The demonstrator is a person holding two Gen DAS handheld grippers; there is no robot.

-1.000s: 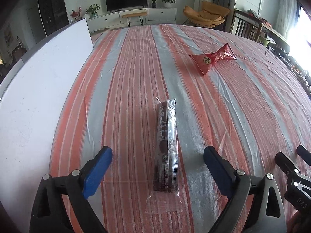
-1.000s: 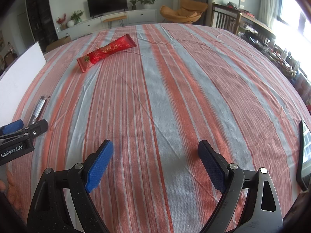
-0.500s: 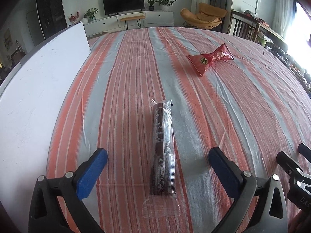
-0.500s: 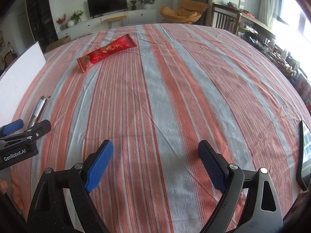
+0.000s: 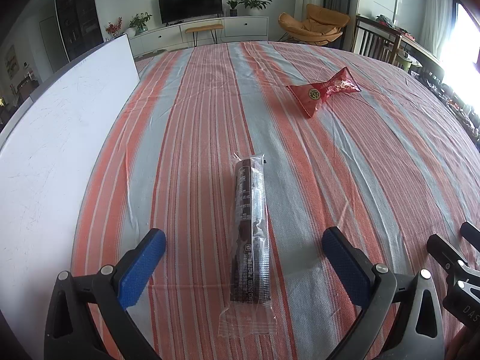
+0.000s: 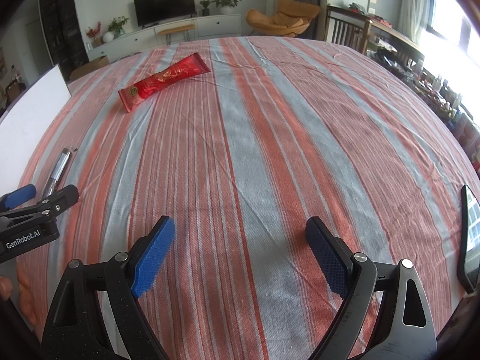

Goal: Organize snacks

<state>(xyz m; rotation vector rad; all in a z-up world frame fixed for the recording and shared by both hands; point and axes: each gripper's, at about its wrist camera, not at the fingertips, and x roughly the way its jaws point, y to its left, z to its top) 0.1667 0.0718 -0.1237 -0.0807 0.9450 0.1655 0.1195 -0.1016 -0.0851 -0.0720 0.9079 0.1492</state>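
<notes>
The dark snack bar (image 5: 251, 228) in its clear wrapper is lying lengthwise on the striped worktop (image 5: 345, 165), and over the last second my left gripper (image 5: 243, 265) has been pulling back and lifting a little: the bar is now sitting further out ahead, its near end reaching in between the fingers (image 5: 141, 267) and its far end pointing away. I am reading that as the bar being released and not gripped; the fingers are spread wide on either side, touching nothing. The red snack packet (image 5: 325, 91) is lying well apart, further up the cloth to the right, so I am judging it the next one to gather. A white board (image 5: 60, 138) is lying along the left. My right gripper (image 6: 240, 253) is hovering over bare cloth, fingers equally wide, holding nothing, with a phone (image 6: 469, 237) at the right edge.
</notes>
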